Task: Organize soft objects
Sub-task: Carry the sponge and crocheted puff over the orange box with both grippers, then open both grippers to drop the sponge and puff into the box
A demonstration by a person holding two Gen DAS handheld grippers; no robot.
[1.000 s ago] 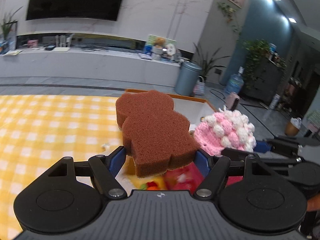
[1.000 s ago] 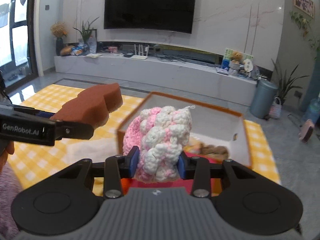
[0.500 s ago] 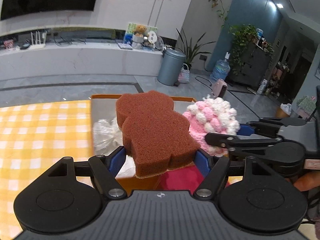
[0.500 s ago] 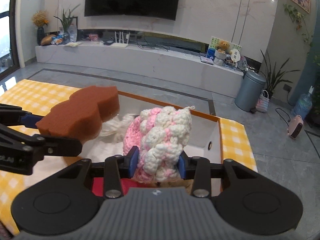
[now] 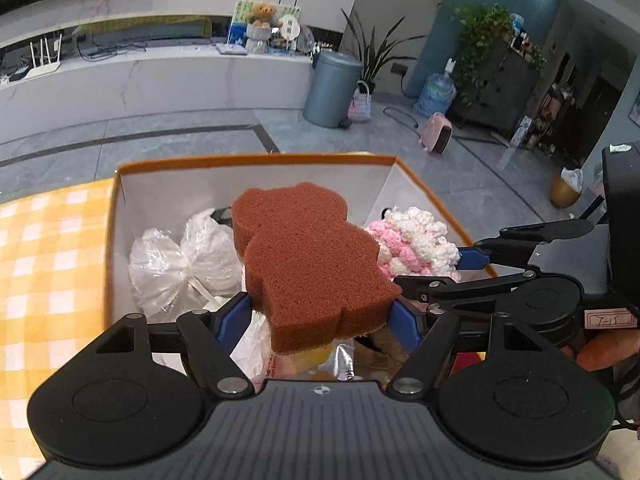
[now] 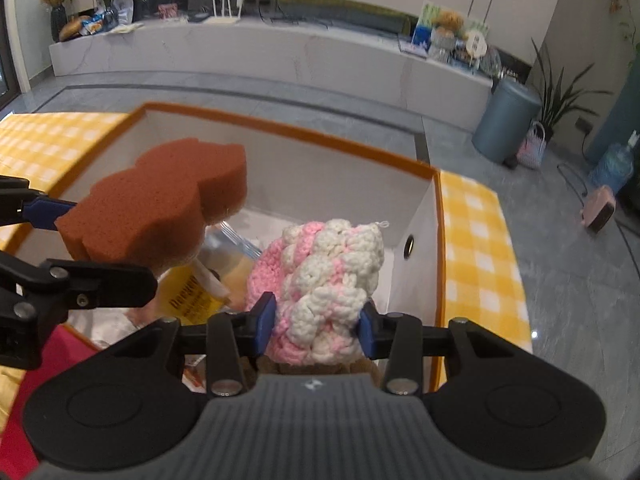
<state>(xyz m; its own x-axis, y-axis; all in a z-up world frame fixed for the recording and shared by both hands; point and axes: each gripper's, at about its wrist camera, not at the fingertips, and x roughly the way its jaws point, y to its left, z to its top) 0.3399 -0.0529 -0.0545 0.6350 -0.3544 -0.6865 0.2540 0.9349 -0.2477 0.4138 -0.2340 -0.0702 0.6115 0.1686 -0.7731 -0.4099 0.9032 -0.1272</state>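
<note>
Clamped in the left gripper (image 5: 322, 316): a brown sponge (image 5: 308, 264), thick and porous, cut in a lobed bear-like outline, with a thin yellowish fuzzy layer along its underside. Blue pads pressed against both flanks of the sponge, jaws spread wide to take its breadth. Held over the open box (image 5: 256, 160), above the near part of the interior.

Pinched in the right gripper (image 6: 316, 322): a pink-and-white crocheted piece (image 6: 324, 276), knobbly, made of fat bobble stitches, with a small yarn loop at its top. Blue pads sunk into the soft yarn on either side, jaws at a middling width. Also poised over the box, toward its right wall, just beside the sponge and lower than it in the right wrist view.

Box of stiff board, white inside, orange along the rim, with a round hole in the right wall. Inside, near the left wall: a crinkled white plastic bag (image 5: 180, 260), knotted in the middle into two puffy halves. Beneath the grippers: a glossy yellow packet (image 6: 200, 292) with dark lettering, plus something tan and furry, mostly hidden.

Box standing on a yellow-and-white checked tablecloth (image 6: 476, 256), flat cloth reaching to the right edge of the tabletop. A finger of the person (image 5: 608, 350) visible at the right gripper's handle.
</note>
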